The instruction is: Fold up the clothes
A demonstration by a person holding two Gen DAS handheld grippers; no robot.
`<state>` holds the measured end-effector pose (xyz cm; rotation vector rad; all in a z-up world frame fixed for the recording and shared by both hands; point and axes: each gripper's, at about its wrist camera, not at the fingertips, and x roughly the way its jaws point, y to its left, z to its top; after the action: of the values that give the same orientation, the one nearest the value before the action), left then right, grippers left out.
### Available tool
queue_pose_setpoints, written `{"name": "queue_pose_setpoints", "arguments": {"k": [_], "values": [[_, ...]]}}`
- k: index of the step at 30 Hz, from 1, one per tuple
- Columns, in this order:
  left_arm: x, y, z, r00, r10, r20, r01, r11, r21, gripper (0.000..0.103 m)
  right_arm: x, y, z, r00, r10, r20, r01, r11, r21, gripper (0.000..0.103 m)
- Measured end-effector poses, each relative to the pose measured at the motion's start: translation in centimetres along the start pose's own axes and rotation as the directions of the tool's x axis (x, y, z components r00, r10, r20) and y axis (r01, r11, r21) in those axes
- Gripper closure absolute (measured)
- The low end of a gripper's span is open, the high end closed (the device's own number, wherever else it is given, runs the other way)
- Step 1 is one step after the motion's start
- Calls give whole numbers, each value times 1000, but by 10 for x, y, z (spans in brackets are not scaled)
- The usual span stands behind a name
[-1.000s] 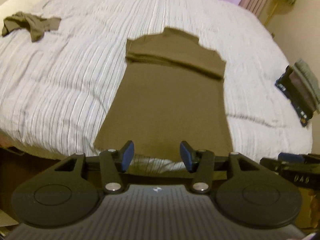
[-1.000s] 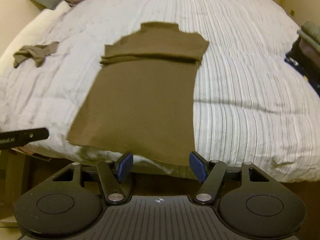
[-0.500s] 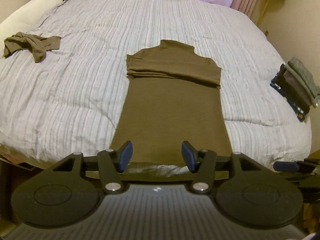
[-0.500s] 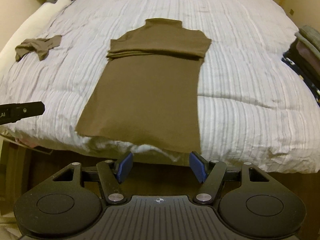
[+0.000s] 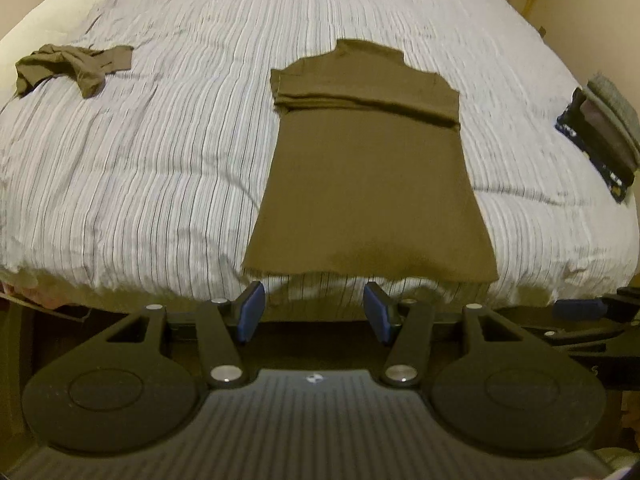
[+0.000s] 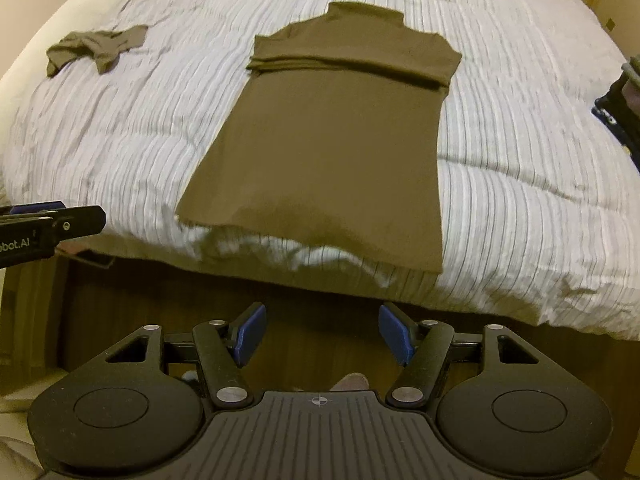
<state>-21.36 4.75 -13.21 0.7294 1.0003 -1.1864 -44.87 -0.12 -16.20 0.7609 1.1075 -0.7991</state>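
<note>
Left wrist view first: your left gripper [image 5: 314,312] sits at the bottom middle of the frame with its blue pads spread apart and nothing between them, so it's released. The pads hang just short of the hem of the olive-brown shirt [image 5: 368,184], not touching it. That shirt lies flat in the middle of the frame on the striped bedspread [image 5: 160,160], collar toward the top, with its sleeves folded in across the chest so they make a thick band below the collar. The hem reaches the near edge of the bed. At the upper left there's a second, crumpled olive garment [image 5: 76,66], well apart from the flat one. At the right edge you've got a stack of folded clothes [image 5: 600,132], dark pieces with a grey one on top. Low at the right edge, part of your right gripper [image 5: 580,308] pokes in.

Right wrist view: your right gripper [image 6: 322,338] is at the bottom middle, pads wide apart and empty too, over the dark side of the bed below the mattress edge. The shirt [image 6: 332,140] fills the centre, hem just above the pads, clear of them. The crumpled garment [image 6: 96,48] is upper left, the bedspread [image 6: 520,160] all around. Your left gripper [image 6: 44,220] shows at the left edge, and a bit of the stack [image 6: 620,112] at the right edge.
</note>
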Motion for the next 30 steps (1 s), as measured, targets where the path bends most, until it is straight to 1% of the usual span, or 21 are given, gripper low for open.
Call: {"name": "queue_pose_setpoints", "arguments": {"k": [5, 13, 30], "values": [[0, -5, -11, 1000, 2, -22, -2, 1000, 6, 52, -2, -3, -8, 1000, -4, -9, 4, 1000, 5, 37], [-2, -18, -16, 1000, 8, -21, -8, 1000, 14, 52, -5, -11, -16, 1000, -2, -12, 2, 1000, 0, 37], [-2, -47, -7, 1000, 25, -4, -25, 1000, 10, 51, -13, -35, -10, 1000, 12, 28, -11, 999, -31, 37]]}}
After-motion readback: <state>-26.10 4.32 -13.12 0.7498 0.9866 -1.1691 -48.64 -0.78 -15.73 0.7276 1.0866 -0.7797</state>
